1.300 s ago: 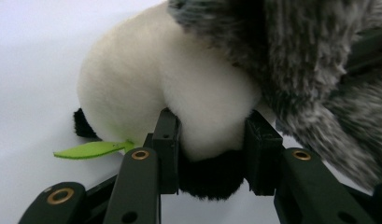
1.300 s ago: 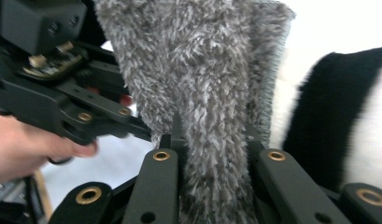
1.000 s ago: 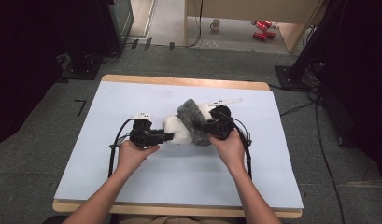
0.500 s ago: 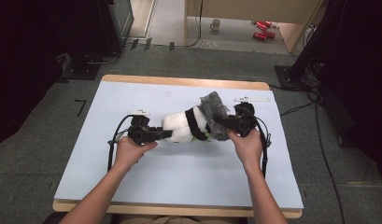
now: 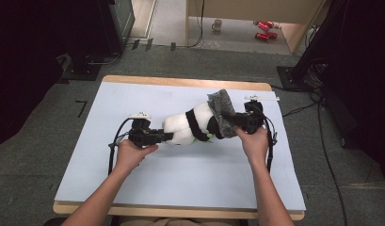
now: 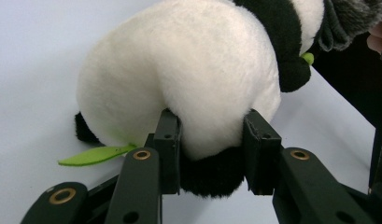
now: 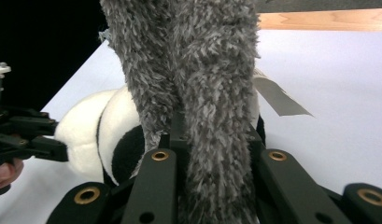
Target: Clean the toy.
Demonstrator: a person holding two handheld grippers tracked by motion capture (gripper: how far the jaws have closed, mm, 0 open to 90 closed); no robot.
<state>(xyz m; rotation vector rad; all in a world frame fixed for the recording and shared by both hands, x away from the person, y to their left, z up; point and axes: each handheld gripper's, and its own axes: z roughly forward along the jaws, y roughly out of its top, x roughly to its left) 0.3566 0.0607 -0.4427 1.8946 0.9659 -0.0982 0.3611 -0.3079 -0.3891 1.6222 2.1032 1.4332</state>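
Note:
A black-and-white plush panda (image 5: pixel 185 127) lies on its side on the pale blue table (image 5: pixel 133 94). My left gripper (image 5: pixel 169 136) is shut on the panda's rear end (image 6: pixel 188 79); its pads (image 6: pixel 167 140) press into the white and black fur. A green felt leaf (image 6: pixel 93 156) sticks out underneath. A grey furry cloth (image 5: pixel 221 113) sits over the panda's other end. My right gripper (image 5: pixel 235 125) is shut on that cloth (image 7: pixel 202 70), which hangs between its jaws. Behind the cloth is the panda (image 7: pixel 83 135), with a white tag (image 7: pixel 277 98) beside it.
The table's wooden far edge (image 5: pixel 185 82) borders grey carpet. A mug (image 5: pixel 217 24) and red objects (image 5: pixel 263 29) lie on the floor beyond. Dark equipment (image 5: pixel 100 28) stands at the back left, and cables (image 5: pixel 322 132) trail at the right.
My right gripper has moved to the right with the grey cloth, and the panda now lies stretched out between the two grippers. The left hand has stayed in place.

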